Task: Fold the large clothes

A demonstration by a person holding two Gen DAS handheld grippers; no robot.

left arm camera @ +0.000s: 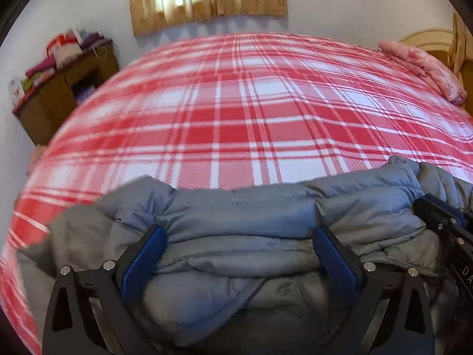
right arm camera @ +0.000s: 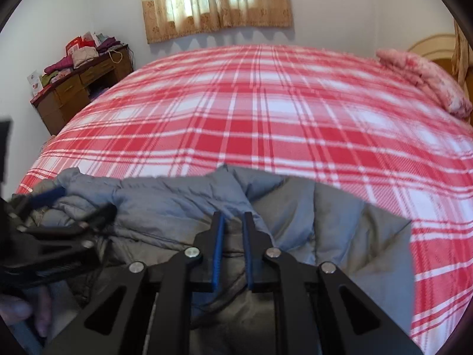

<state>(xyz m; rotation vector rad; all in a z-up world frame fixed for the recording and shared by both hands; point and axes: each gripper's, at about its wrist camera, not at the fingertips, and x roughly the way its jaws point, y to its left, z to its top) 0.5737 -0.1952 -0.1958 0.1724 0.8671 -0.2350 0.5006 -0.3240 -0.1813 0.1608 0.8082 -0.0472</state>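
A bed (left arm camera: 236,112) covered with a red and white checked blanket fills most of both views. At its far right corner a pink quilt (left arm camera: 425,68) is bunched up against a wooden headboard (right arm camera: 434,47). On the wall beyond the bed, a window is covered by a beige patterned curtain (right arm camera: 215,3). In the left corner a brown wooden table (right arm camera: 77,88) is seen, piled with folded clothes and paper bags.

A grey-blue padded jacket (left arm camera: 236,236) is spread in thick folded layers on the near edge of the bed, partly lifted from the blanket.

The left tool (left arm camera: 241,245) is spread wide around a thick roll of the jacket, with both blue pads pressed into the padding, so the bundle is gripped between them. The right tool (right arm camera: 233,236) is nearly pressed together, and a thin layer of the jacket is pinched between its blue pads. Fingers of a hand (right arm camera: 26,310) are seen at the lower left of the right view, blurred.
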